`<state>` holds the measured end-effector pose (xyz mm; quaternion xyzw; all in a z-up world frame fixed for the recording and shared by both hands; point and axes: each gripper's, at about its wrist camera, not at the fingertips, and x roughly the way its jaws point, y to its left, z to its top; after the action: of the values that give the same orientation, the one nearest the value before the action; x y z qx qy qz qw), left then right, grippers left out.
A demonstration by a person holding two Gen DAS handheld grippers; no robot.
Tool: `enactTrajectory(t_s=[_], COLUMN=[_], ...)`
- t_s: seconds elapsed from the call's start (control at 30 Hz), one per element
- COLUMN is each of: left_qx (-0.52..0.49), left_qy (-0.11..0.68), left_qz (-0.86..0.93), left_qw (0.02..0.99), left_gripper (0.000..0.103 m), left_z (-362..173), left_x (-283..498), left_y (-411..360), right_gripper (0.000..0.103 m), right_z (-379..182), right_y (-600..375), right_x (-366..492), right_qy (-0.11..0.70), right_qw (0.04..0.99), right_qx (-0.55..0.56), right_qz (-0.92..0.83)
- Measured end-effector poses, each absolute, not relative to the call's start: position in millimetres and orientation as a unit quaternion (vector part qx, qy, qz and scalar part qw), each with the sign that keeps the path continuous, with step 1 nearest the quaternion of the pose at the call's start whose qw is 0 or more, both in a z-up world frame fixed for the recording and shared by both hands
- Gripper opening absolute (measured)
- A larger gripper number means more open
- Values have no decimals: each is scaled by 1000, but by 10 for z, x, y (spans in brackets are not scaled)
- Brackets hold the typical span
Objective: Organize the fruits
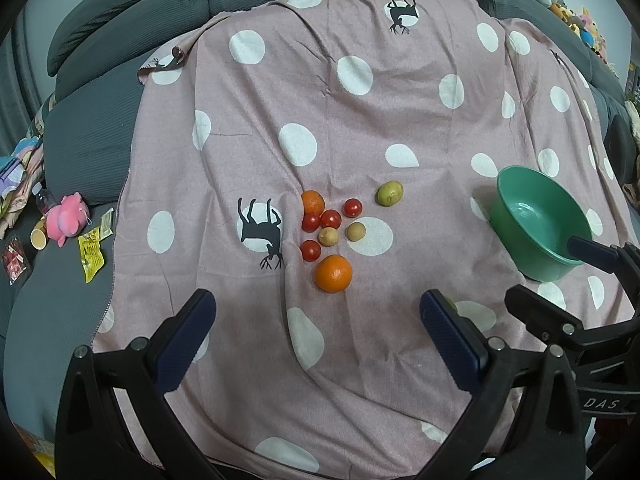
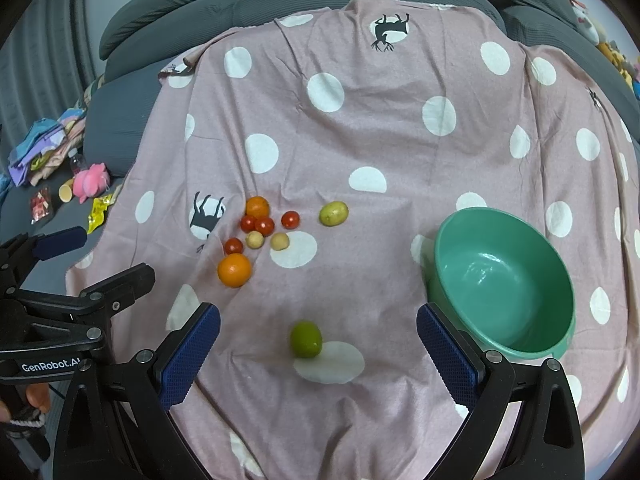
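Both grippers' jaws gape empty over bare blanket (image 2: pixel 360 128) between lime (image 2: pixel 305 339), fruit cluster (image 2: pixel 256 236) and bowl (image 2: pixel 440 248) rim.

A home living rm: big grey sofa (image 1: pixel 120 92) w/ a pink polka-dot blanket (image 1: pixel 360 120) spread over it. Far left, a pink plush toy (image 1: pixel 66 218), folded clothes (image 2: pixel 44 148), snack packets (image 1: pixel 91 254); more plushies (image 1: pixel 576 20) far right.

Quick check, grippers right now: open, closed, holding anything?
Left gripper: open, holding nothing.
Right gripper: open, holding nothing; the lime lies on the cloth between its fingers.
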<state>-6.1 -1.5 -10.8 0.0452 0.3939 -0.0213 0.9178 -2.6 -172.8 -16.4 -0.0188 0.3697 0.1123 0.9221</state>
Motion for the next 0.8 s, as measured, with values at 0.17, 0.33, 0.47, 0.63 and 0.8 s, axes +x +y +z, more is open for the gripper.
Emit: enactTrajectory(t_s=[0.17,0.33,0.47,0.63,0.8], left_qx=[20,-10,-30,-68,-74], left_qy=[406,424,434,444,442], left_qz=[-40,-64,-80,-98,-120], left_qw=[913,904,897,888,886], left_gripper=[102,102,102,99,91], left_z=[-259,-453,-598,-809,-887], left_x=[0,43,44,38,69], left_y=[6,139,258,409,395], right_gripper=[100,100,99,92,87], right_z=[-246,-424,-611,-856,-1007], right_y=[-1792,-1845,-1905,-1944,-1946], right_x=[32,83,116,155,193], right_qy=[378,395,417,445,459], right_qw=[919,912,901,885,876], right_qx=[-10,-7,8,22,29], right_qz=[110,108,121,133,145])
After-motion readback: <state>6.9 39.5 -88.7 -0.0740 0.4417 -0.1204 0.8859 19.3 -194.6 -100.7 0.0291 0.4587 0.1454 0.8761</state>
